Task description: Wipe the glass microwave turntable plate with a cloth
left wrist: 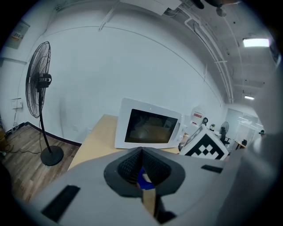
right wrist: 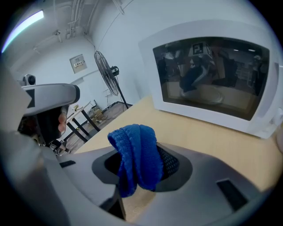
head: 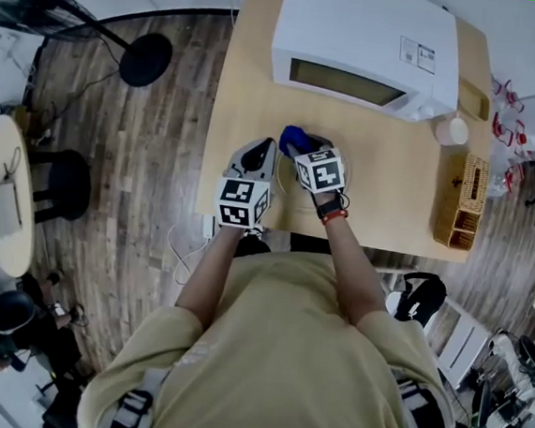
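Head view: the right gripper (head: 300, 151) was found clamped on a bunched blue cloth (head: 292, 137), soft and coarse-looped; the left gripper (head: 266, 152) was found with its jaws drawn together, nothing sure between them; the glass turntable plate (head: 286, 196) was made out only as a faint, clear, round outline on the pale wooden table (head: 391, 201) beneath both, before the boxy white microwave (head: 361, 29). Sliding of the smooth glass toward the near table edge was judged likely if rubbed unsteadied; the loosely folded cloth could be dragged free.
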Demonstrator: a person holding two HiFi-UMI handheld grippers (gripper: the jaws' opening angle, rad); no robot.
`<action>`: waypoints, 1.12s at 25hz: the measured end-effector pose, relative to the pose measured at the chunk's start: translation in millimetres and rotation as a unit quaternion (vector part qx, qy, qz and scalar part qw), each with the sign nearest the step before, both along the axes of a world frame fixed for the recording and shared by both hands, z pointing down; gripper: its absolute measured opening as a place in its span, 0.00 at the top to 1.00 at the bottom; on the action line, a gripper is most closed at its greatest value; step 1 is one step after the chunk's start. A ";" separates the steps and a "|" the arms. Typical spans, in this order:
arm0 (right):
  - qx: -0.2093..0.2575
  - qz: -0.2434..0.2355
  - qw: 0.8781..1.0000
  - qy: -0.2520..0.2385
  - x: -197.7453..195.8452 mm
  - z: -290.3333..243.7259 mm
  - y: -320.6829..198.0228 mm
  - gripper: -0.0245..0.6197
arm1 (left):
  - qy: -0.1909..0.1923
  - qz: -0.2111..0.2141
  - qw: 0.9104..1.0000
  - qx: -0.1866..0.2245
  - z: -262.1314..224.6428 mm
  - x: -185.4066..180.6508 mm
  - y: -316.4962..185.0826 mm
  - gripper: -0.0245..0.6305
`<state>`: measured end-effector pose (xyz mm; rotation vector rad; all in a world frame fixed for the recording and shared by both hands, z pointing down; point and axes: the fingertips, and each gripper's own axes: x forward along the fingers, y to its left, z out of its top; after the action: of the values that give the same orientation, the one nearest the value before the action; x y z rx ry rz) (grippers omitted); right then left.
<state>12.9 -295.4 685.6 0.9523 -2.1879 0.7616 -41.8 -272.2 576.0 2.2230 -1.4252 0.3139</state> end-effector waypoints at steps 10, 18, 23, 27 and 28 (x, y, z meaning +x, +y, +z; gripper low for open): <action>-0.022 -0.014 0.998 0.048 6.4 44.9 -6.2 0.69 | -0.006 -0.005 1.000 -0.028 20.1 7.7 4.3 0.93; -0.018 -0.016 0.997 0.068 9.0 47.6 -4.5 0.69 | -0.006 -0.001 0.999 -0.037 28.5 19.7 5.8 0.93; -0.018 -0.005 0.998 0.065 16.6 47.6 -5.1 0.69 | -0.005 0.002 0.999 -0.039 30.8 26.3 8.0 0.93; -0.020 0.004 0.998 0.067 28.5 48.5 -4.4 0.69 | -0.005 0.005 0.999 -0.043 33.9 30.9 10.4 0.93; -0.020 0.006 0.998 0.066 30.9 47.7 -4.1 0.69 | -0.005 0.006 0.999 -0.044 34.1 32.0 11.2 0.93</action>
<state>43.8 -299.5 733.3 0.9695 -2.0475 0.7248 -9.7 -261.0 610.1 2.1640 -1.3766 0.3846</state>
